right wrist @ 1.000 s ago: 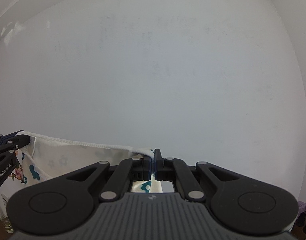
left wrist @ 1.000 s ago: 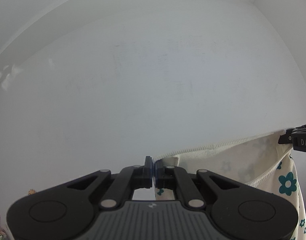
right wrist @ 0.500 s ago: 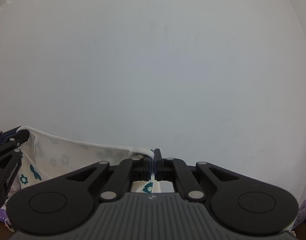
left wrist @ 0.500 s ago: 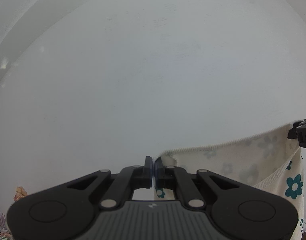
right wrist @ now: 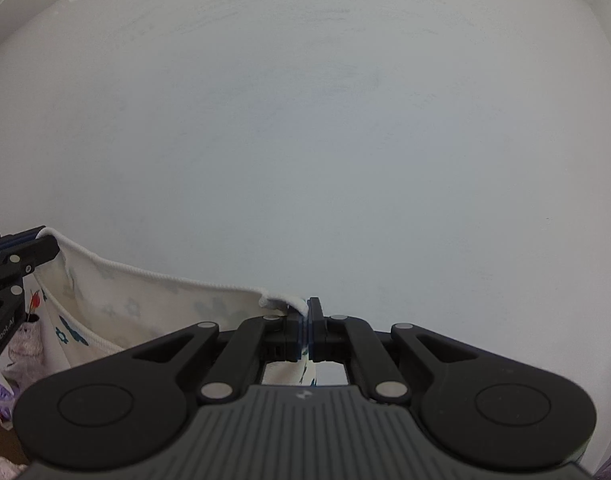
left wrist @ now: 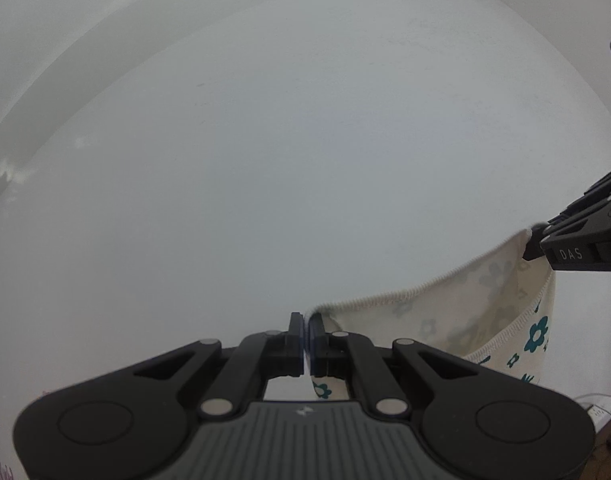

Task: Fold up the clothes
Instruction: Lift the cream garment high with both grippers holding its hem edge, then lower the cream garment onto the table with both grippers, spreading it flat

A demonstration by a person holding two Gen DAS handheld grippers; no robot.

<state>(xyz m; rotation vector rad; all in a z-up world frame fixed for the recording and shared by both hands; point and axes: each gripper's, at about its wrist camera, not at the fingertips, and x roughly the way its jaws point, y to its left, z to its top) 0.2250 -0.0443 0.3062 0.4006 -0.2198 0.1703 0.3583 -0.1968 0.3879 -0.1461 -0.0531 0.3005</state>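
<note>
A cream garment with teal flowers (left wrist: 477,304) hangs in the air, its hemmed top edge stretched between both grippers. My left gripper (left wrist: 306,320) is shut on one end of that edge. The right gripper (left wrist: 531,246) shows at the far right of the left wrist view, pinching the other end, higher up. In the right wrist view my right gripper (right wrist: 308,312) is shut on a bunched bit of the garment (right wrist: 153,304), and the left gripper (right wrist: 45,242) holds the far corner at the left edge. The cloth below hangs out of sight behind the gripper bodies.
A plain white wall (left wrist: 289,152) fills both views. A white cable (left wrist: 601,408) lies at the lower right of the left wrist view. Purple and pale cloth items (right wrist: 21,344) sit low at the left of the right wrist view.
Both grippers have tilted and risen with the garment; the right end of the hem now sits higher in the left wrist view. Both holds are unchanged.
</note>
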